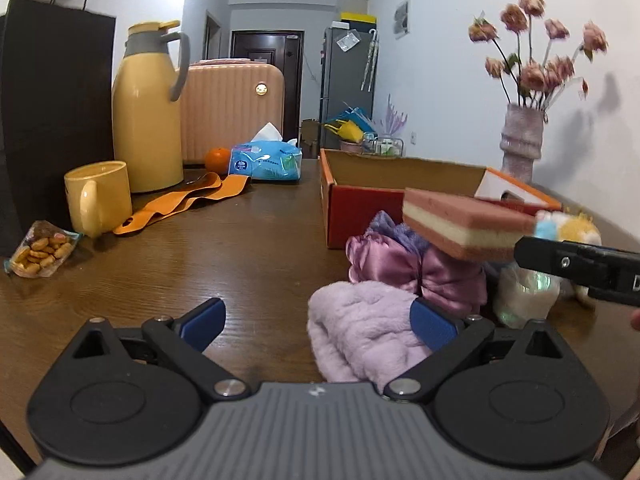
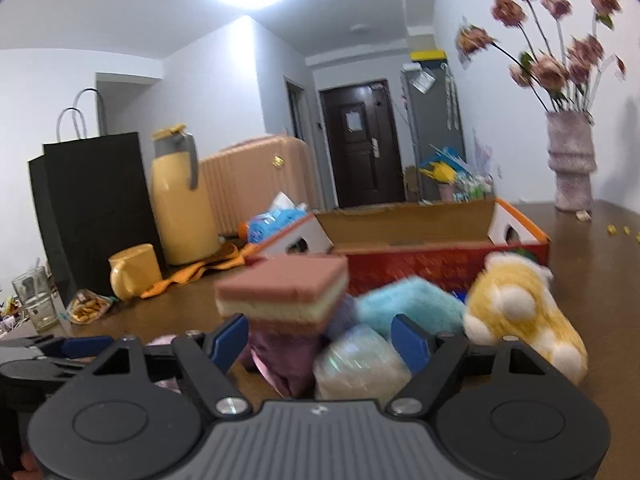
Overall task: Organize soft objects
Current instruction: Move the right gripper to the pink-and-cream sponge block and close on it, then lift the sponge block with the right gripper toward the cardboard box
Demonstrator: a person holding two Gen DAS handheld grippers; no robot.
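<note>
A pink-and-cream layered sponge lies on top of a heap of soft things in front of the open red cardboard box. The heap holds a pink satin piece, a lilac fluffy cloth, a white shiny bundle, a turquoise plush and a yellow plush toy. My right gripper is open around the heap, its left pad close under the sponge and not pressing. My left gripper is open, the lilac cloth against its right pad.
On the left of the brown table stand a yellow thermos, a yellow mug, a snack bag, an orange strap, a tissue pack and a black paper bag. A flower vase stands behind the box.
</note>
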